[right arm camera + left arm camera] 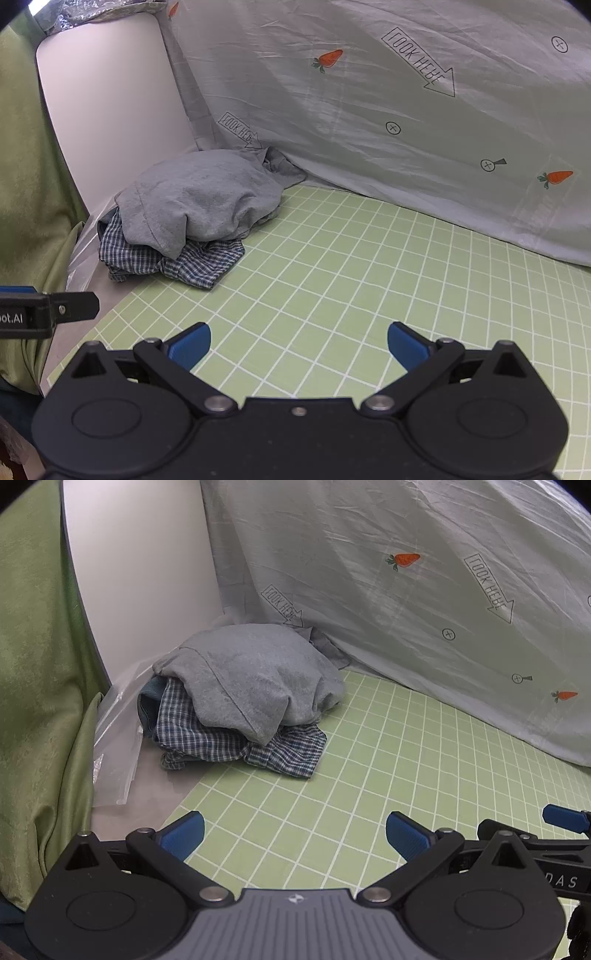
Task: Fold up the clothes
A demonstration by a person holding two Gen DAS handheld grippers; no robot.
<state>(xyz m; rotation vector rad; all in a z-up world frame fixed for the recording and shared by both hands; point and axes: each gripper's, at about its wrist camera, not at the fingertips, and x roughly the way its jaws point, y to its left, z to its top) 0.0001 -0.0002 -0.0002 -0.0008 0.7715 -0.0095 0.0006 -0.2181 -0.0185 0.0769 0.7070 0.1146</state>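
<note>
Open mat ahead of us, clutter only in the far left corner

We see the green gridded mat (369, 280) bare and passable; the heap of crumpled grey and checked clothes (243, 698) fills the corner, hemmed by the white panel (147, 572), clear plastic sheet (114, 760) and draped grey carrot-print cloth (406, 122) behind.

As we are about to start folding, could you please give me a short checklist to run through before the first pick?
1. Left tool open, empty: ok.
2. Right tool open, empty: ok.
3. Green gridded mat bare in front of both tools: ok.
4. Crumpled grey knit garment on top of pile, reachable: ok.
5. Blue checked woven shirt pinned underneath: not ok to pick first.
6. Number of garments in pile: cannot tell.
</note>
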